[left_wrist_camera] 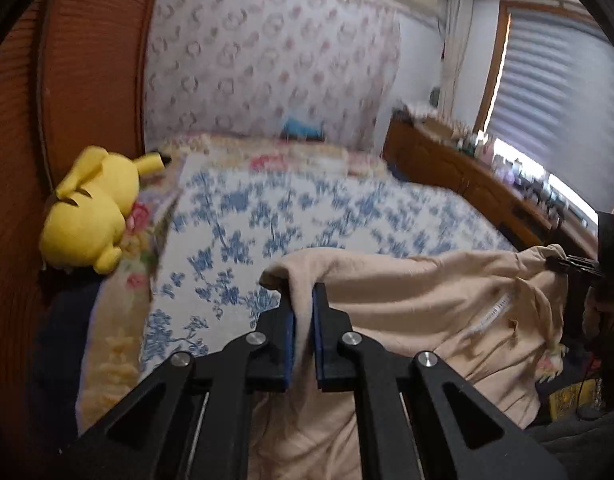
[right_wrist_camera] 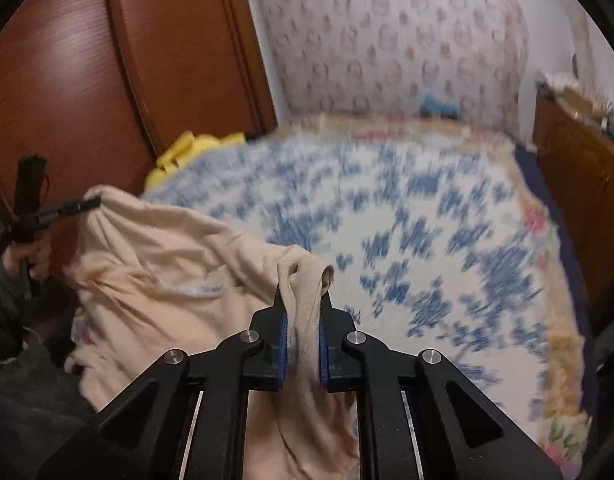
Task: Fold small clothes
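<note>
A beige garment (left_wrist_camera: 427, 300) hangs stretched between my two grippers, above the near edge of a bed. My left gripper (left_wrist_camera: 303, 296) is shut on one top corner of it. My right gripper (right_wrist_camera: 303, 300) is shut on the other top corner, where the cloth (right_wrist_camera: 159, 264) bunches between the blue pads. In the left wrist view the right gripper (left_wrist_camera: 575, 266) shows at the far right, pinching the cloth. In the right wrist view the left gripper (right_wrist_camera: 87, 202) shows at the far left, pinching the cloth. A white label shows inside the garment. Its lower part hangs out of sight.
The bed carries a white quilt with blue flowers (left_wrist_camera: 327, 216) (right_wrist_camera: 427, 240). A yellow plush toy (left_wrist_camera: 91, 208) lies at the bed's left edge by a brown wardrobe (right_wrist_camera: 87, 72). A wooden dresser (left_wrist_camera: 467, 176) with small items stands at the right under a window blind.
</note>
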{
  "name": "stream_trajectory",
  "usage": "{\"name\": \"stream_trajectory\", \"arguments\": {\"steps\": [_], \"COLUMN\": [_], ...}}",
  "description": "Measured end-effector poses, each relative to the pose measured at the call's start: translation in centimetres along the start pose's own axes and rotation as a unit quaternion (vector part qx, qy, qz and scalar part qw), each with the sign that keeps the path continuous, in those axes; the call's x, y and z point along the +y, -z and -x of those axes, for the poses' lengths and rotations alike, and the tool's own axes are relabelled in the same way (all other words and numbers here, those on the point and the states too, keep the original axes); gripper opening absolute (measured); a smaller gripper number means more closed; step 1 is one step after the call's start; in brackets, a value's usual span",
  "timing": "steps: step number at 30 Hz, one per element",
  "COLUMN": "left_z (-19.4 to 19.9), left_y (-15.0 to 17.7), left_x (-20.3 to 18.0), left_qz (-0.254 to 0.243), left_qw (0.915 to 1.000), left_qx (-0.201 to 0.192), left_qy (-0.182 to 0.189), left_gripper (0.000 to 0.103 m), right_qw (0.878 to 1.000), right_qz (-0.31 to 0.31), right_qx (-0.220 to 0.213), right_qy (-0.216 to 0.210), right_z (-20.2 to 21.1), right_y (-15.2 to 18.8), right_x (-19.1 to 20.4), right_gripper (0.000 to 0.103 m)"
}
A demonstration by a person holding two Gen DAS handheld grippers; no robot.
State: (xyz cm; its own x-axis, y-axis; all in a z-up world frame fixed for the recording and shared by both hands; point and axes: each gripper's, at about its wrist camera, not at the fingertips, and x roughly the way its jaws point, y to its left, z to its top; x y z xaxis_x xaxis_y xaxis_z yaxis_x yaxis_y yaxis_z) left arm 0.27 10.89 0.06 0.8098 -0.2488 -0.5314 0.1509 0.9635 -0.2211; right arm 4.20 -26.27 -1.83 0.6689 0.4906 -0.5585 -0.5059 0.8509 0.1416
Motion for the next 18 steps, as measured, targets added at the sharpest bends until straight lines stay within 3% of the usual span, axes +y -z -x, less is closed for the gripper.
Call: {"name": "stream_trajectory", "arguments": {"steps": [4,9,14,18], "left_z": [3.9,8.0,6.3,1.5], "left_y": [-1.8,-6.4,-14.2,-19.6], "left_x": [-0.7,-2.8,-3.8,-3.4], "left_qz": [-0.006,-0.042,-0.098,-0.112], "left_qw": [0.9987,0.9928,0.9869,0.9863], "left_qx": [-0.049,-0.110,-0.127,-0.113], "left_qy": [0.011,0.022,-0.018,-0.042], "left_gripper": [0.005,0.005,0.005,0.005], "right_qw": [0.999,0.992,0.981,0.976], "right_qz": [0.015,0.049,0.116,0.138], "right_qx": [-0.044,-0.109,-0.143,-0.118], "right_qy": [0.015,0.027,0.060,0.117], "right_z": [4.7,10.3,12.3,7.8], "right_y": [-2.4,-6.8,-14.1,-21.2], "right_x": [1.2,2.9,3.8,1.2], "right_gripper": [0.009,0.008,0.008,0.008]}}
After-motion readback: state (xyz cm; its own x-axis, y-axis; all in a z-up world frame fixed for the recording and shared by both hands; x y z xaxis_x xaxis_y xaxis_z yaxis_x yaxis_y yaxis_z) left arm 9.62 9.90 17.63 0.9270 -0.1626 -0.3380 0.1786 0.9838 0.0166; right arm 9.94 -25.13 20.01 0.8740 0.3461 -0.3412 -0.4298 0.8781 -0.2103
